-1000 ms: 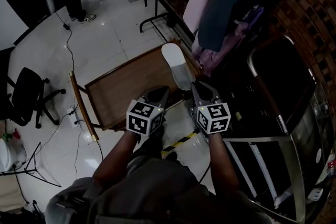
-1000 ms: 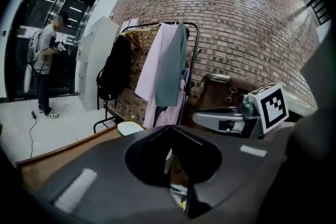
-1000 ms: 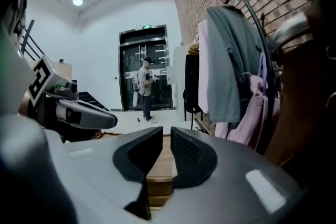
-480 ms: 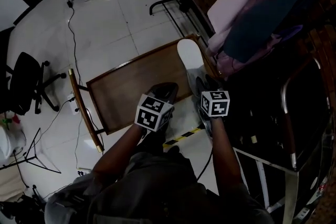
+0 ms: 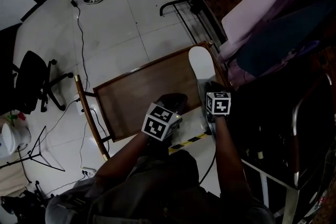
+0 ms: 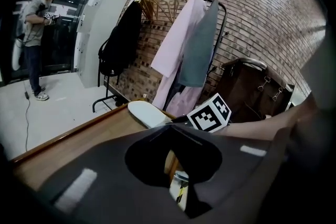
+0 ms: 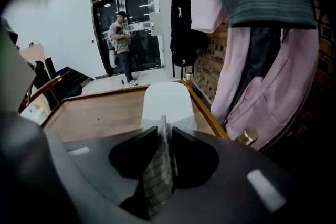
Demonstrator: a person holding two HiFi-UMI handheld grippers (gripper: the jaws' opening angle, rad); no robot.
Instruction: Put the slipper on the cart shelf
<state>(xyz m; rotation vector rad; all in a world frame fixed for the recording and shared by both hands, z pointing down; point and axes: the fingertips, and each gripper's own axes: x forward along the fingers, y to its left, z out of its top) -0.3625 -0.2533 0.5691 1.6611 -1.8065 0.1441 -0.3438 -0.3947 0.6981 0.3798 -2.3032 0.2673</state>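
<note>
Your right gripper (image 7: 165,130), jaws just closing narrowly on the slipper's (image 7: 165,101) strap, can drag it off the shelf's (image 7: 100,113) right edge.

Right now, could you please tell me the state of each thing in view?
Slipper: sole down, seemingly resting on the cart shelf, along the rim nearest the clothes.
Cart shelf: carrying the slipper.
Right tongs: have just been closing, shut on the slipper's strap.
Left tongs: tips together, nothing held.
Clothes: hanging on the rack.
</note>
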